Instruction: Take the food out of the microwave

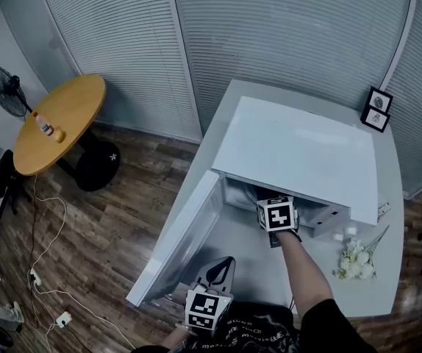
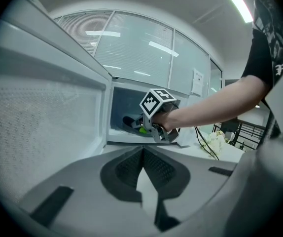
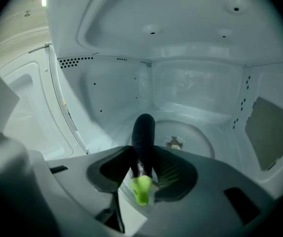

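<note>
Right gripper view looks into the white cavity of the microwave (image 3: pixel 200 83), where the right tool (image 3: pixel 144 157) is clenched on a dark purple eggplant (image 3: pixel 143 135). The eggplant lies lengthwise between the two pads, its green stem end (image 3: pixel 141 189) towards the camera and its rounded tip pointing at the back wall, above the round recess in the cavity floor (image 3: pixel 195 135). In the head view the microwave stands on a pale counter (image 1: pixel 259 274) with its door (image 1: pixel 185 237) swung wide to the left, and the right forearm reaches into the opening. The left tool (image 1: pixel 219 269) hangs low in front of the door, jaws pressed together with nothing between them. White flowers (image 1: pixel 356 259) lie on the counter to the right of the microwave.
</note>
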